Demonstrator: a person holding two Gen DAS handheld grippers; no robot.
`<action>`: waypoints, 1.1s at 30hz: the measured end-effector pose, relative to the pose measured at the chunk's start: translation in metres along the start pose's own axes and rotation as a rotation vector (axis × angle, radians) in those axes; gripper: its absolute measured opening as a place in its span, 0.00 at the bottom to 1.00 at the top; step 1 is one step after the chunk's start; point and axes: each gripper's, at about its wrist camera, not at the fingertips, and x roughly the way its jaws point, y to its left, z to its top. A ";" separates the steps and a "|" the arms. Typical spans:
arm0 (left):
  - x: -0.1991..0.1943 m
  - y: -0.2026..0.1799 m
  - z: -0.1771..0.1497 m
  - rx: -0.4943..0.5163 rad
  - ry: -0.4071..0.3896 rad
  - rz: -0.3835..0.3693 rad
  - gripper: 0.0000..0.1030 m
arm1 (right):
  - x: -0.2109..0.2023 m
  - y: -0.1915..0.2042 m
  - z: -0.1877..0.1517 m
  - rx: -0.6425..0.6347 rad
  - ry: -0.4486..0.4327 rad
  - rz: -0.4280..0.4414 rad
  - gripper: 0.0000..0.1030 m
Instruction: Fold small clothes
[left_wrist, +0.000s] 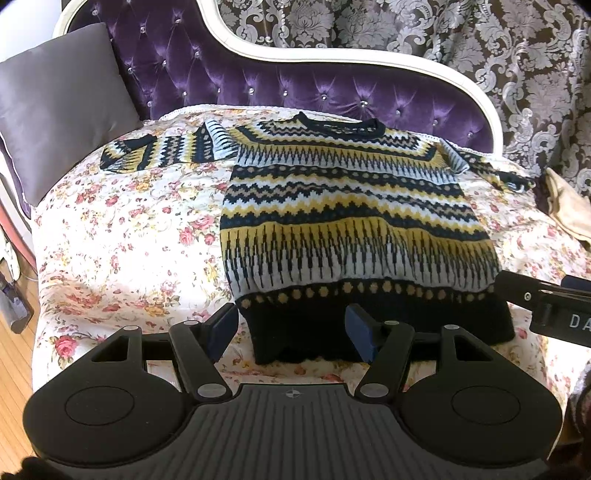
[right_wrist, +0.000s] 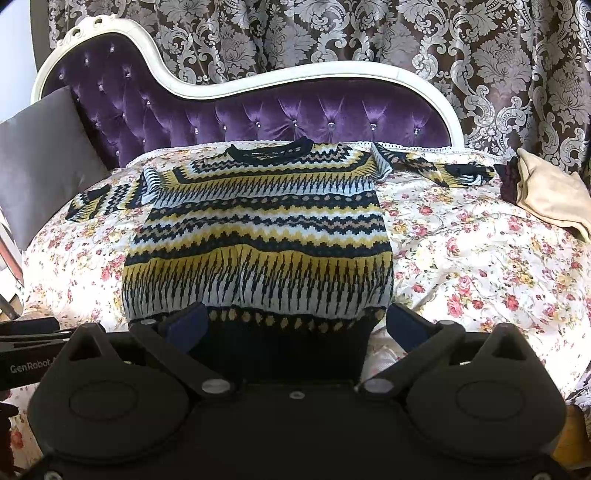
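The left gripper (left_wrist: 291, 328) stands open, its blue pads (left_wrist: 225, 325) straddling the sweater's (left_wrist: 354, 221) near-left hem corner, gripping nothing. The right gripper (right_wrist: 295, 325) is open too, jaws wide over the dark hem. The sweater lies flat on the floral bedspread (right_wrist: 480, 258), sleeves at 9 and 3 o'clock. Only the left view shows wooden floor (left_wrist: 14, 369) at 8 o'clock.

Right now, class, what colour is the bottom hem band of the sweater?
The sweater has a plain dark navy, near-black hem, clearest in the left wrist view.
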 end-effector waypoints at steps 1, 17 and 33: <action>0.000 0.000 0.000 0.002 -0.002 0.001 0.61 | 0.000 0.000 0.000 0.000 0.000 0.000 1.00; -0.002 -0.003 -0.002 0.018 -0.011 0.005 0.61 | -0.001 -0.001 0.000 0.003 -0.003 0.000 1.00; -0.002 -0.005 -0.002 0.019 -0.008 0.003 0.61 | -0.001 0.002 0.003 -0.017 -0.005 -0.002 1.00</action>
